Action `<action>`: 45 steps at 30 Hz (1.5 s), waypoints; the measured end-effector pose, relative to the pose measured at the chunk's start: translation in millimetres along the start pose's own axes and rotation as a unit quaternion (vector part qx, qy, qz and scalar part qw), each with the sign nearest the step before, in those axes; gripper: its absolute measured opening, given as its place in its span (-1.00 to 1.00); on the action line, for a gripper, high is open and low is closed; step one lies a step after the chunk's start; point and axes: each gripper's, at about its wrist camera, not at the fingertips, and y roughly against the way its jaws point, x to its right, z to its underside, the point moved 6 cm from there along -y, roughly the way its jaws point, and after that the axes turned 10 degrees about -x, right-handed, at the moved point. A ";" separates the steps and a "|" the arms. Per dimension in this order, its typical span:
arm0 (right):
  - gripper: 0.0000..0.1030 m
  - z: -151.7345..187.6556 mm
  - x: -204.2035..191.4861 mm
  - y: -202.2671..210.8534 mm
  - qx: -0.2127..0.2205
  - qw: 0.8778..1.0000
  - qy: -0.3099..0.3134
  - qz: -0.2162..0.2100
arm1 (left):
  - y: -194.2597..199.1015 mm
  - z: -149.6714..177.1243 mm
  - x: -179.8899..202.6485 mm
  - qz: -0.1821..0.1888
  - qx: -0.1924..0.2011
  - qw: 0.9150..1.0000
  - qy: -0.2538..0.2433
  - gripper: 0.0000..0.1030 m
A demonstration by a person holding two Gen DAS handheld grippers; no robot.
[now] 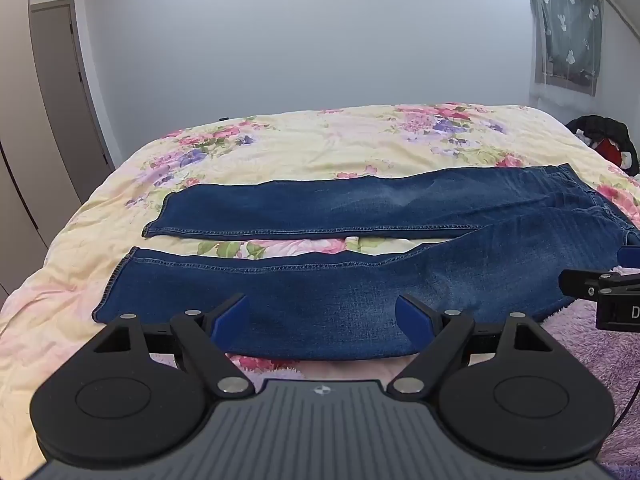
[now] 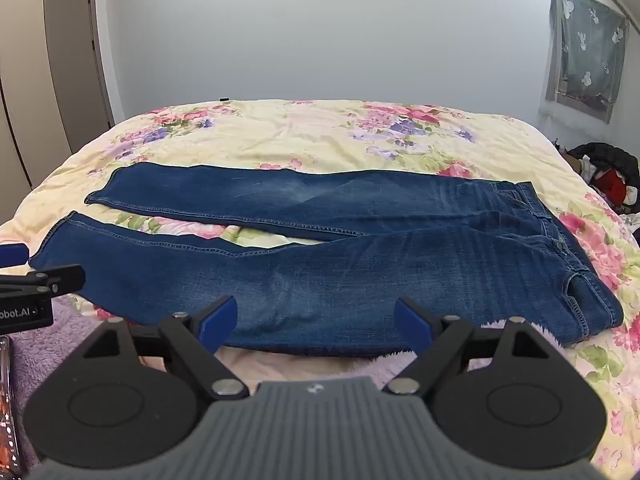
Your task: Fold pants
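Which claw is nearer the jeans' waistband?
Right. The right claw hovers open by the thigh of the jeans, toward the waistband. The left claw hovers open over the lower leg, toward the hems.

The dark blue denim pants (image 1: 360,240) (image 2: 320,248) lie flat and unfolded across the floral bed, waistband to the right, hems to the left. The two legs spread slightly apart in a narrow V, the near leg reaching the bed's near edge.

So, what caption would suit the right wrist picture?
Open right gripper poised over blue jeans spread flat on a floral bedspread.
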 end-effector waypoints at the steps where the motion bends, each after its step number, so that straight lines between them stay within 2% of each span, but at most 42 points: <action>1: 0.59 0.3 -0.7 0.1 0.000 1.000 0.001 0.000 | 0.4 0.1 -0.1 0.002 0.000 1.000 0.001 0.88; 45: 0.59 -5.4 2.0 8.4 0.008 1.000 0.000 0.015 | 0.3 0.1 0.1 -0.003 -0.002 1.000 -0.002 0.88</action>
